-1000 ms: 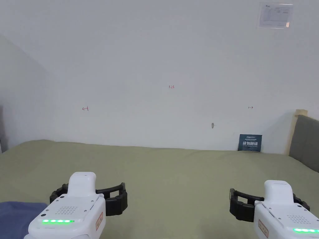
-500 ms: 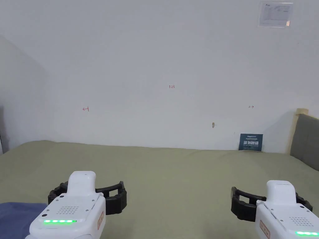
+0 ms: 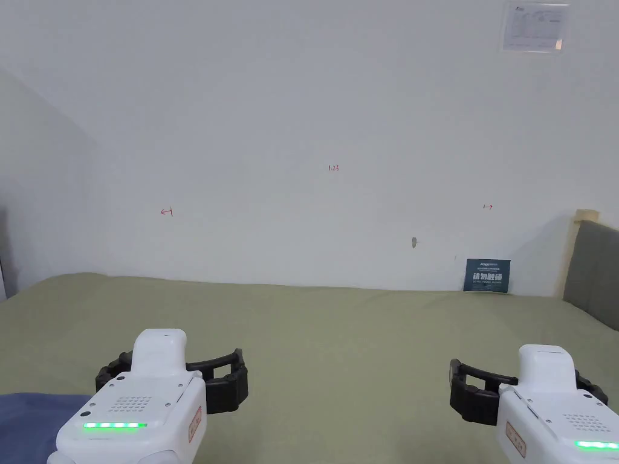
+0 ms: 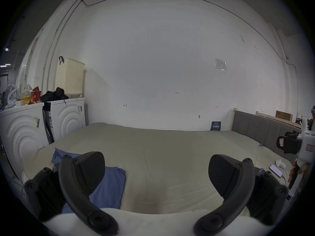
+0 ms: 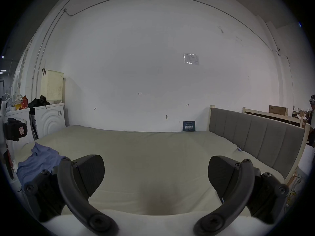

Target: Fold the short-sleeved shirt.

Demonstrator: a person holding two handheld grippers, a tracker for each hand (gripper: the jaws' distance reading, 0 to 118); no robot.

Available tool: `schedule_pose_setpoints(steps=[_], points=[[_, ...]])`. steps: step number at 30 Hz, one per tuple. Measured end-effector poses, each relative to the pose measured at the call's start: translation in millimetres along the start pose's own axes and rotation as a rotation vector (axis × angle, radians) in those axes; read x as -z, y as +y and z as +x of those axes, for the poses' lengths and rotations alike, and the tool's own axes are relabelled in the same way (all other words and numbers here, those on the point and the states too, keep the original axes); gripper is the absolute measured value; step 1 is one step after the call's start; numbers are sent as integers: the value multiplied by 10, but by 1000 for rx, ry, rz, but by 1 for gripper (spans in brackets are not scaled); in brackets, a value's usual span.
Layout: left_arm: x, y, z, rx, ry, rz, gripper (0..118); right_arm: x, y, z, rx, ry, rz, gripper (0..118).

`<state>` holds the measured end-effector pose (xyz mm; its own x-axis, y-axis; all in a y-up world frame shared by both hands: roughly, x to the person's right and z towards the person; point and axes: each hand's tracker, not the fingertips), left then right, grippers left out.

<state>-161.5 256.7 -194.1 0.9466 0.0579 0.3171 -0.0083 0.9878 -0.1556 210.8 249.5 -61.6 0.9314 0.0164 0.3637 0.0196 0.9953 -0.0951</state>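
Note:
A blue short-sleeved shirt (image 4: 109, 187) lies on the near left part of the olive-green bed (image 3: 338, 338); in the head view a corner of the shirt (image 3: 30, 423) shows at the bottom left, and in the right gripper view the shirt (image 5: 39, 161) lies far left. My left gripper (image 3: 175, 377) hovers above the bed just right of the shirt, jaws wide apart and empty. My right gripper (image 3: 520, 393) is held over the bed's right side, also open and empty. In their own views the left gripper (image 4: 156, 171) and the right gripper (image 5: 156, 171) hold nothing.
A white wall (image 3: 314, 121) stands behind the bed. A grey padded headboard (image 5: 255, 137) runs along the right side. Two white washing machines (image 4: 66, 115) with a cream basket (image 4: 69, 76) stand at the left. A phone (image 4: 275, 170) lies at the bed's right edge.
Both grippers have stayed nearly still; the right one has drifted slightly down and to the right. The shirt has not moved.

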Motion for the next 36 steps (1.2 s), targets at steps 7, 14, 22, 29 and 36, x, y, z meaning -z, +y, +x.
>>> schedule_pose_setpoints(steps=[7, 14, 22, 29, 36], points=[[-18, -2, 6, 3, 0, -9, 118, -6, 4, 3, -1, 10, -3, 118], [-17, 33, -10, -13, -27, -6, 118, 0, 3, 5, -3, 15, -13, 118], [-46, 29, 18, 8, -22, -12, 118, 1, 15, 17, 8, 20, -15, 118], [19, -4, -4, 12, -14, -16, 118, 21, 21, -12, -1, 26, -21, 118], [7, -13, -34, 5, -10, -4, 118, -8, 37, -19, -8, 36, -9, 118]])
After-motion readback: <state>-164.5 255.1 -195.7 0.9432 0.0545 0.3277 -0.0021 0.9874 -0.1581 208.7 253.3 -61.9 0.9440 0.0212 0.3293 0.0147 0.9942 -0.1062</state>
